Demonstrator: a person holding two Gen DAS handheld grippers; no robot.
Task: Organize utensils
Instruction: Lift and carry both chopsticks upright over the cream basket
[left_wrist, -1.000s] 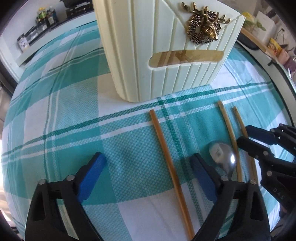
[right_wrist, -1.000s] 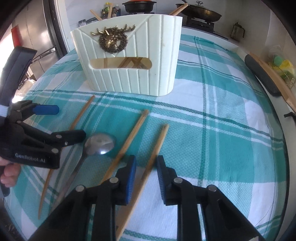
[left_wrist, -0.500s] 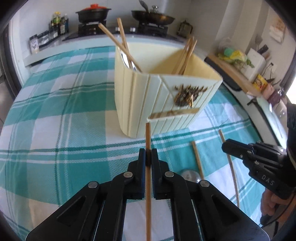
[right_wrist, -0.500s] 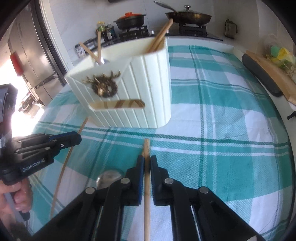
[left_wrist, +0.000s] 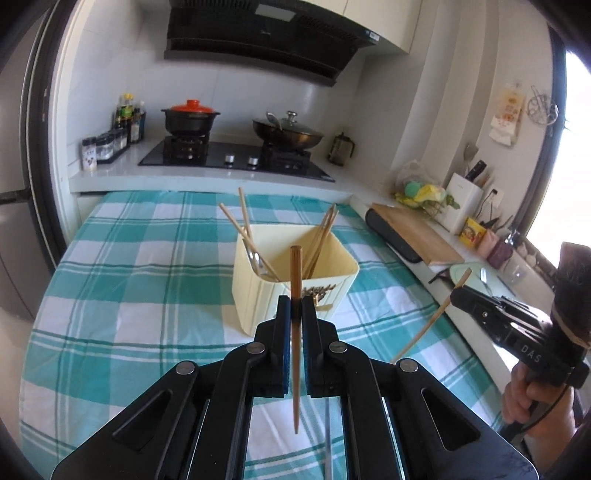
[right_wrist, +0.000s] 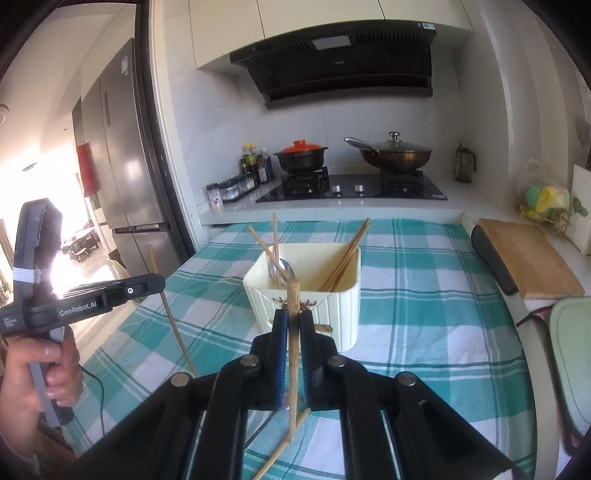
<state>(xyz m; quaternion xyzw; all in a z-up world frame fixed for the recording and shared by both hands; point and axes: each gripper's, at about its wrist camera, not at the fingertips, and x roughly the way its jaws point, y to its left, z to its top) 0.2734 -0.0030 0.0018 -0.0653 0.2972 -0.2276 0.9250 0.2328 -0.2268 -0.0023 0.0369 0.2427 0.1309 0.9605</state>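
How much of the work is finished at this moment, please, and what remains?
Done: the cream holder already contains several chopsticks and a spoon. In hand: the left tongs grip one chopstick, and the right tongs grip another chopstick; both are lifted above the checked cloth, facing the holder. Left: at least one chopstick lies on the cloth, plus putting in the two held ones.

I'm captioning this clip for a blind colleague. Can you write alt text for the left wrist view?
The left tool is shut on a chopstick, held above a teal plaid tablecloth and pointing toward a cream utensil holder with chopsticks inside. At right, the right tool grips another chopstick.
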